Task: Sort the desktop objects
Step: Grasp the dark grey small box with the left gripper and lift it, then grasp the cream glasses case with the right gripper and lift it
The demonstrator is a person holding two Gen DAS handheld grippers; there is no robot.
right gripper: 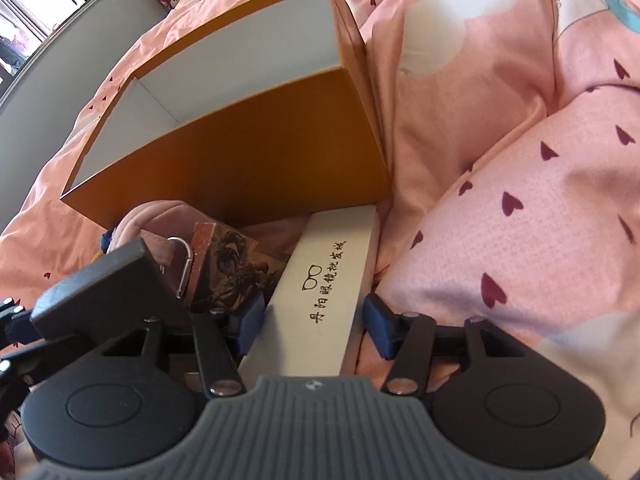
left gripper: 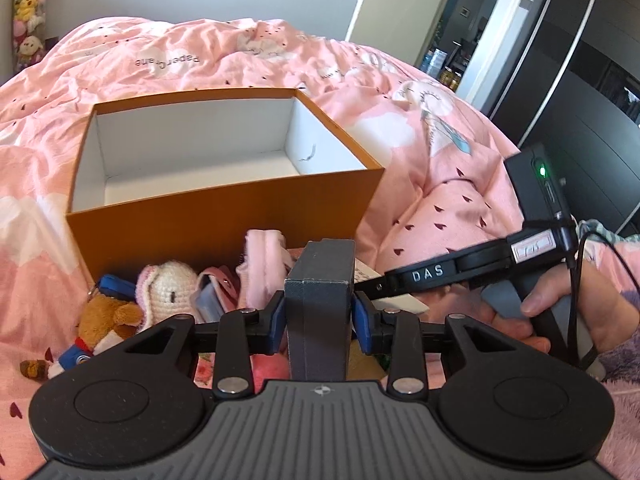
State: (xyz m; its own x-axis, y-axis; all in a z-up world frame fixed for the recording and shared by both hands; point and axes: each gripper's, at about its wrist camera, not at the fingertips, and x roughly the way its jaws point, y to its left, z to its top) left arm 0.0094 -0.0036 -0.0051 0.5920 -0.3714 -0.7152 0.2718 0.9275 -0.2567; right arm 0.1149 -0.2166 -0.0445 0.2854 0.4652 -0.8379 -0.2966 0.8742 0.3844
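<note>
An open orange box [left gripper: 224, 216] with a white inside stands on the pink bed; it also shows in the right wrist view [right gripper: 240, 152]. My left gripper [left gripper: 319, 312] is shut on a dark grey box [left gripper: 320, 292], held above a pile of small things in front of the orange box. My right gripper [right gripper: 312, 326] straddles a long white glasses box [right gripper: 324, 292] that lies against the orange box's corner. Its left pad [right gripper: 250, 320] is at the box side and its right pad [right gripper: 378, 326] stands a little off, so the jaws are open.
The pile holds a crocheted white rabbit [left gripper: 168, 284], a brown plush toy [left gripper: 104, 320], pink cloth [left gripper: 262, 264] and a picture card box [right gripper: 232, 272]. The rumpled pink duvet [left gripper: 440, 208] rises on the right. A dark wardrobe [left gripper: 580, 80] and a door stand beyond.
</note>
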